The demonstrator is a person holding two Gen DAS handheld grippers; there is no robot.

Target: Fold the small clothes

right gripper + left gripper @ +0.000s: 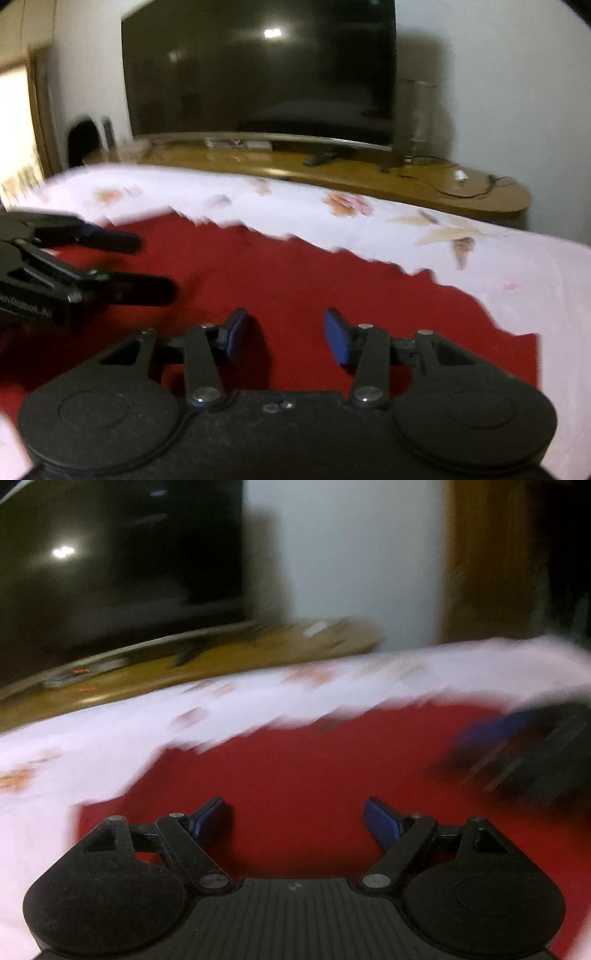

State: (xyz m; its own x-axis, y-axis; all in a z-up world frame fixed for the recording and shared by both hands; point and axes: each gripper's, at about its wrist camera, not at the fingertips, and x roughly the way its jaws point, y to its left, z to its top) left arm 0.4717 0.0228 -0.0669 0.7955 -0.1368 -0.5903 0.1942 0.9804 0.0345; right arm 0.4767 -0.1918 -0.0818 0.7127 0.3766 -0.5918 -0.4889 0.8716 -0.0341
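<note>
Only red cloth [295, 273] on bedsheet [517, 273].

Left claw [297, 821] spread wide and empty, right claw [286, 334] likewise, side by side

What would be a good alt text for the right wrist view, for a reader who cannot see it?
The right gripper, jaws open and empty, hovers over a red cloth spread on a white floral sheet. The left gripper, also open, reaches in from the left. Behind stands a dark television on a wooden stand.
</note>
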